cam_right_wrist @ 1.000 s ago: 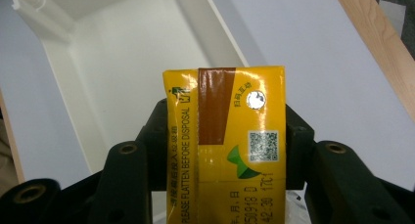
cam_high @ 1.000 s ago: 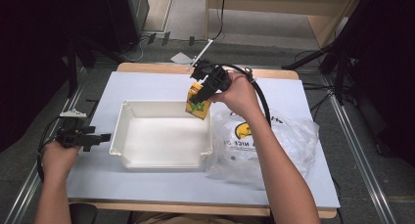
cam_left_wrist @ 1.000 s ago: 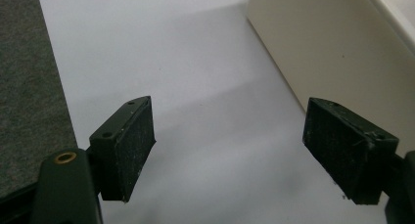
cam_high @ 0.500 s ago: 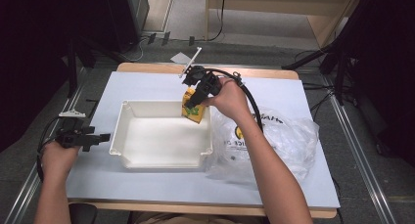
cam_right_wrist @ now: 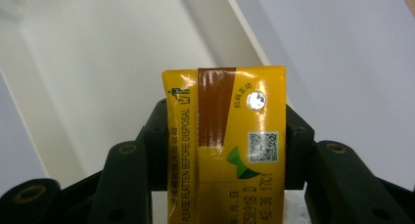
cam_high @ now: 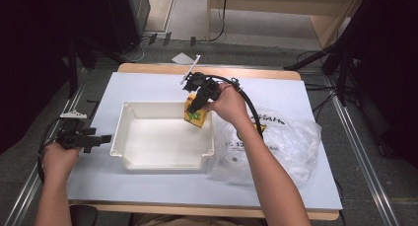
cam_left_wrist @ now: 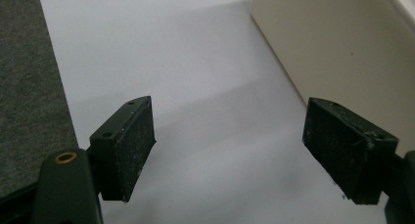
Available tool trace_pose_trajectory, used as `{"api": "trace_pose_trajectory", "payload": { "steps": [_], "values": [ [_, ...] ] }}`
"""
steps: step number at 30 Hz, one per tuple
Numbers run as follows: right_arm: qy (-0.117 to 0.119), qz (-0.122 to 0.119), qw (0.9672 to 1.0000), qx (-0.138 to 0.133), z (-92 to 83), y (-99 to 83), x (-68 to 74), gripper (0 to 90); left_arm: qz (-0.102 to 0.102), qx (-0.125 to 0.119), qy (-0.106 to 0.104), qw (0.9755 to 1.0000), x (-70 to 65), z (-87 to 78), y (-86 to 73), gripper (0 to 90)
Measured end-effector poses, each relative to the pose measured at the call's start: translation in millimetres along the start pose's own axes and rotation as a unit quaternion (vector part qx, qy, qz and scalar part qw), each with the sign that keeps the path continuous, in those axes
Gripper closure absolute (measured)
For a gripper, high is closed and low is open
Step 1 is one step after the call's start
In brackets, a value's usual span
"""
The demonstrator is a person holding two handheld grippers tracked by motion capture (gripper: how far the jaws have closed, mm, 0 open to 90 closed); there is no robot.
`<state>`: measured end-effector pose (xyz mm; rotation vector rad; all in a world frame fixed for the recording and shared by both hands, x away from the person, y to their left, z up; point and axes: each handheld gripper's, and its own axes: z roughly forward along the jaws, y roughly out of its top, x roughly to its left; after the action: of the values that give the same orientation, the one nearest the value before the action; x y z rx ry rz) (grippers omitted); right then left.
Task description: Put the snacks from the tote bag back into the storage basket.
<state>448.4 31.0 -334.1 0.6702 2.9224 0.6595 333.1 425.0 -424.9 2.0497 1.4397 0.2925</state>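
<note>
Drink carton (cam_right_wrist: 225, 145), one glossy yellow box with a brown stripe, sits clamped between the right gripper (cam_high: 196, 101) jaws, its long axis running along them and its foil-hole end pointing away, tilted above the far right corner of one white plastic tub (cam_high: 129, 142). One crinkled clear bag (cam_high: 291, 142) lies right of it on the pale worktop (cam_high: 148, 85). Left gripper (cam_left_wrist: 230, 150) jaws stand wide apart, empty, beside the tub's left wall.

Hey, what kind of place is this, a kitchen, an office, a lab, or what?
Most likely a lab or recording studio set up for handling demonstrations, not a kitchen. A lone table with a white cover stands on grey carpet, cables run across the floor, and dark stands flank the table.
</note>
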Motion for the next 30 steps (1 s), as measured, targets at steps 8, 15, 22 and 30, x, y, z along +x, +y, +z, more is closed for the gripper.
{"api": "trace_pose_trajectory", "payload": {
  "steps": [8,15,22,30],
  "values": [
    [-0.008,-0.001,0.9999,0.012,11.3,-2.1,-1.1,53.8,0.0,0.006,0.002,1.0,0.4,2.2,-0.5,20.7],
    [-0.009,0.001,0.9997,0.021,22.4,-1.8,-1.8,53.8,-0.001,0.005,0.0,1.0,1.0,2.0,-0.6,20.7],
    [-0.014,0.009,0.9993,0.035,30.9,-1.6,-4.8,53.7,-0.001,0.007,-0.001,1.0,1.3,3.6,-0.8,20.7],
    [-0.016,0.012,0.9988,0.045,39.5,-4.8,-6.5,53.6,0.0,0.007,-0.001,1.0,0.9,3.7,-0.7,20.7]
  ]
}}
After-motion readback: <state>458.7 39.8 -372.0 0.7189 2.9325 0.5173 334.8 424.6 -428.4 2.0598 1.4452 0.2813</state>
